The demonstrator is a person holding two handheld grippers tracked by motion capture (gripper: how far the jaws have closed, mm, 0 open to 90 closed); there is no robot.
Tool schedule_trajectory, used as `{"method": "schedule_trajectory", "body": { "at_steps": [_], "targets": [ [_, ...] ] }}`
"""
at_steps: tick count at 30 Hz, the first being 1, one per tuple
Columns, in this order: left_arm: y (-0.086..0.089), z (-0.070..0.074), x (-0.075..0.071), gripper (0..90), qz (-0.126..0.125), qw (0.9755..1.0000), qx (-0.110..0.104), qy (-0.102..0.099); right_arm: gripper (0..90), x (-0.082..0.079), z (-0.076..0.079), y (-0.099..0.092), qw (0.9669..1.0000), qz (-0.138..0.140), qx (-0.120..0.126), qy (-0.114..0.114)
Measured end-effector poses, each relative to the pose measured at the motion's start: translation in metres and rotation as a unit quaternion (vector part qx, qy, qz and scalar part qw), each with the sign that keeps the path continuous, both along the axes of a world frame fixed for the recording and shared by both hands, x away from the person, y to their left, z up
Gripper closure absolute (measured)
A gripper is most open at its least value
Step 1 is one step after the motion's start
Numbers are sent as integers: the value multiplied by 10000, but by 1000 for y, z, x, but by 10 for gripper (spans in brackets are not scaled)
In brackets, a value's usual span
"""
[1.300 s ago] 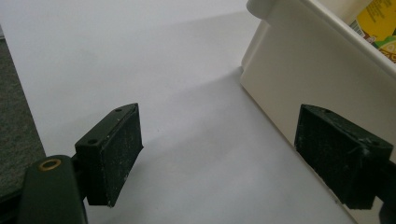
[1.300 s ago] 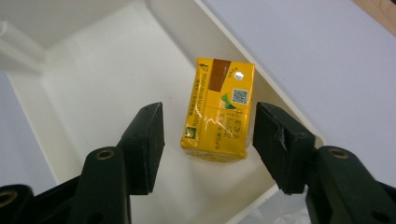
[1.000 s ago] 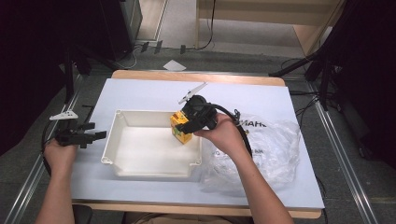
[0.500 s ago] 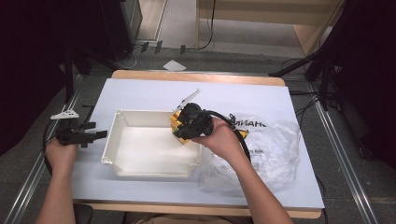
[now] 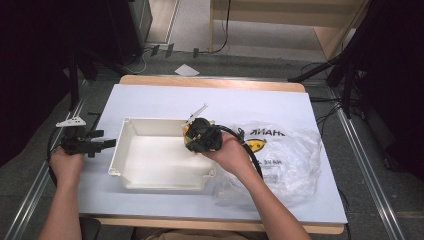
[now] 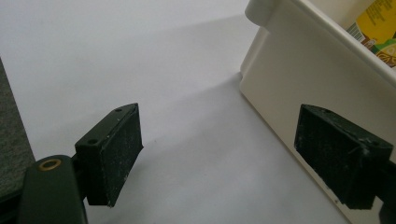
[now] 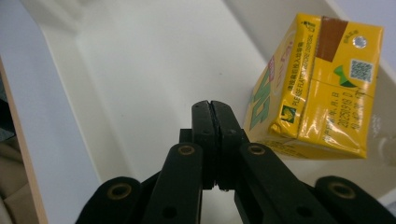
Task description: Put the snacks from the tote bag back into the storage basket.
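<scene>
A yellow drink carton (image 7: 317, 93) stands in the back right corner of the white tray (image 7: 140, 70), just right of my right gripper (image 7: 215, 105), whose jaws are pressed together with nothing between them. In the high view the right gripper (image 5: 192, 139) hangs over that corner of the tray (image 5: 150, 121) and covers most of the carton (image 5: 186, 130). My left gripper (image 5: 111, 143) rests on the table just left of the tray. In its own view the left gripper (image 6: 222, 116) is wide open and empty, beside the tray wall (image 6: 289, 84), with the carton (image 6: 378, 28) peeking over the rim.
A crumpled clear plastic bag (image 5: 285, 155) with printed lettering lies on the white tabletop (image 5: 150, 100) right of the tray. Dark stands and cables surround the table on the floor.
The right gripper has shifted slightly left and toward the person, lower over the tray corner, now covering most of the carton. The left gripper has stayed put.
</scene>
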State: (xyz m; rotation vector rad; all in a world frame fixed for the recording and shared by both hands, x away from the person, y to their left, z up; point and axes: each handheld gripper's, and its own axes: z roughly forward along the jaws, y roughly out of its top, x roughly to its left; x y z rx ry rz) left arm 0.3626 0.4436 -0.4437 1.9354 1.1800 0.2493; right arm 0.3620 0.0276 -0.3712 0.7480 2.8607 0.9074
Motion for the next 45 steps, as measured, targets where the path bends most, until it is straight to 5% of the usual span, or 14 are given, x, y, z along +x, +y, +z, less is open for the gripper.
{"method": "schedule_trajectory", "body": {
  "at_steps": [7, 45],
  "targets": [
    [0, 0, 1, 161, -6, 10000, -13, -5, 900, 7, -11, 0, 9998, -157, -71, 61],
    [0, 0, 0, 161, -6, 10000, -8, 2, 900, 22, -16, -24, 9983, -510, -221, 179]
  ]
}}
